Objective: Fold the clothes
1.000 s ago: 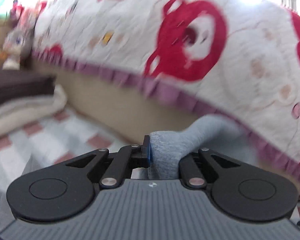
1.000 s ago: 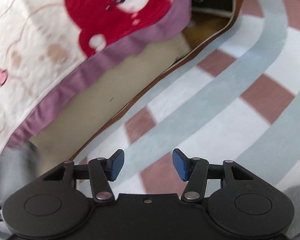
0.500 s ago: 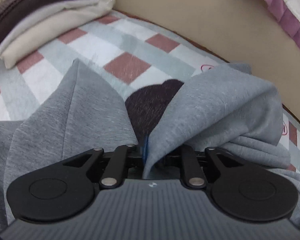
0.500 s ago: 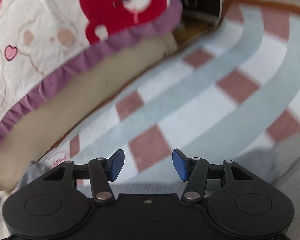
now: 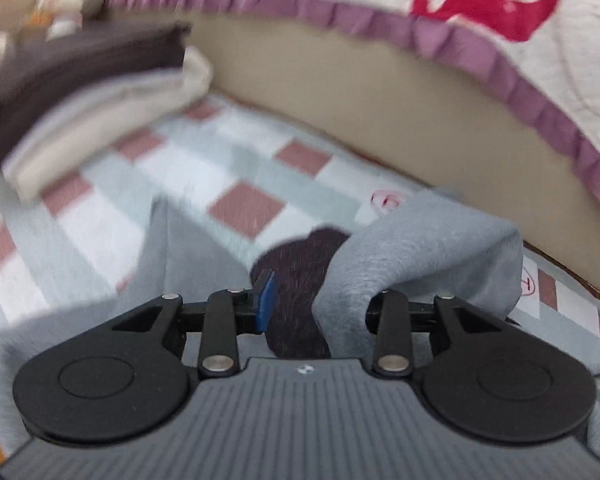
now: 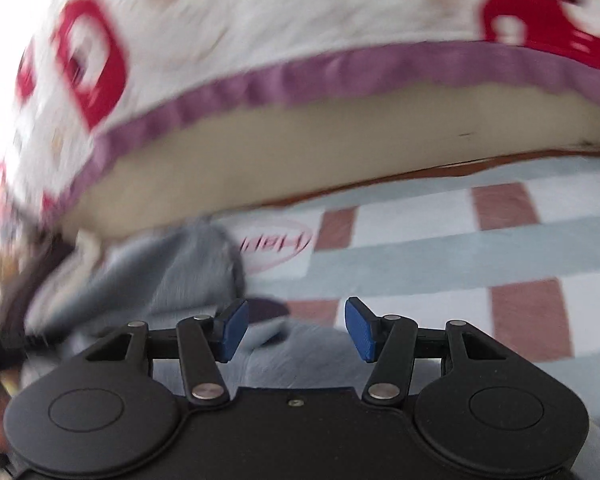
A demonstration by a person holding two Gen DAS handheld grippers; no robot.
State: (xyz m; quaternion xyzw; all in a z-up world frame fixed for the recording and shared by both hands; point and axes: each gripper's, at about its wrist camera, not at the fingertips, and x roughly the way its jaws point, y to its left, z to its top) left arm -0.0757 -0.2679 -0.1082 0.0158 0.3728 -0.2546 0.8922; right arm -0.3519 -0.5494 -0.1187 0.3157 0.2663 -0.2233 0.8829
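Both tongs, left [image 5: 300,304] and right [image 6: 296,330], gape wide over grey garment [image 5: 428,248].

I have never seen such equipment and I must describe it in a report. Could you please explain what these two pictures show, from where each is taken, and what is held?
There is no robot here. A person holds a two-finger gripper in each hand, and each gripper carries a wide-angle camera that looks forward along its fingers. One picture is from the left gripper, the other from the right gripper; the black parts at the bottom are the tools themselves.

The surface is a checked blanket. On it lies a grey garment with a dark inside, and farther back a stack of folded clothes. Behind hangs a quilt with red figures and a purple edge.

Both grippers are open. The grey garment lies over one finger of the left gripper, but nothing is clamped. The right gripper is empty.
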